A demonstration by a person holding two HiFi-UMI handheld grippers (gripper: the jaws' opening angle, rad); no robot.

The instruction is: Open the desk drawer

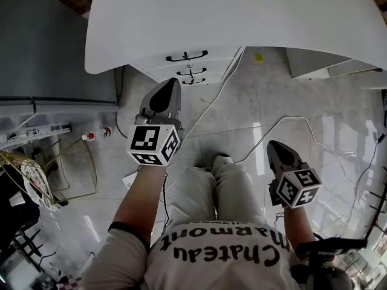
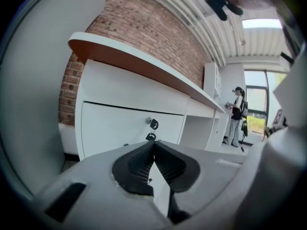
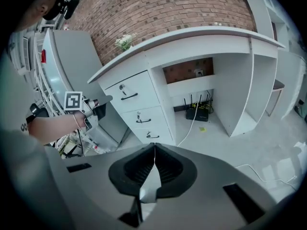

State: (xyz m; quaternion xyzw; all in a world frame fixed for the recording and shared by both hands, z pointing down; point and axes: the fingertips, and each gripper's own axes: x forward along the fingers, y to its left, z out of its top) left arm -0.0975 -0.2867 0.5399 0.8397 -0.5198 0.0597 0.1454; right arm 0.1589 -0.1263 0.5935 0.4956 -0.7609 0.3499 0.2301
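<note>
Jaws together and empty, the left hand-held gripper (image 1: 170,82) and right hand-held gripper (image 1: 272,145) hover short of the bench's (image 1: 242,17) drawers (image 1: 187,63).

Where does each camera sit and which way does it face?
Head view: on the head, steeply down at desk, drawers; shows arms, legs, left hand-held gripper, right hand-held gripper.
Left gripper view: on the left hand-held gripper, facing a drawer front; shows its shut jaws.
Right gripper view: on the right hand-held gripper, facing the desk; shows its shut jaws.
Shared: head and right gripper views show drawers, left hand-held gripper.
</note>
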